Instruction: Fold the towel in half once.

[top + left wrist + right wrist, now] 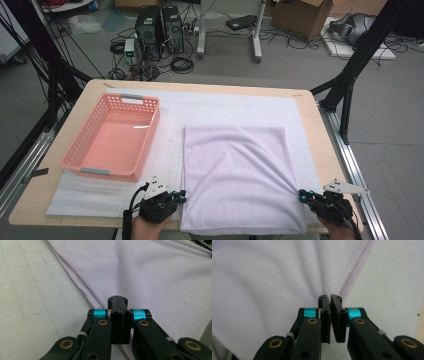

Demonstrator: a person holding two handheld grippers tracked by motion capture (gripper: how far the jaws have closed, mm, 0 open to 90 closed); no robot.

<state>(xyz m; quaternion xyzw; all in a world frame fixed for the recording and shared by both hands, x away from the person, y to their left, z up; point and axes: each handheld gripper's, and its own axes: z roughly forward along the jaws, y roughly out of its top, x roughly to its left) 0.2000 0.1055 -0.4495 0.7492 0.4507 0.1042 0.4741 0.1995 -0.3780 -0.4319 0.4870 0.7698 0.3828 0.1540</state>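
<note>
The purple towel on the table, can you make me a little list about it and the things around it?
towel: pale purple, folded, lying flat on the white mat
left gripper: jaws shut at the towel's left edge
right gripper: jaws shut at the towel's right edge, cloth puckered toward it
basket: pink, nothing in it, left of the towel, apart from it

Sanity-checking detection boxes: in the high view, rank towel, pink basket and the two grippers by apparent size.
1. The lilac towel, largest.
2. The pink basket, clearly smaller.
3. The left gripper and right gripper look about alike, so no ranking between them; both sit at the towel's near side edges.
</note>
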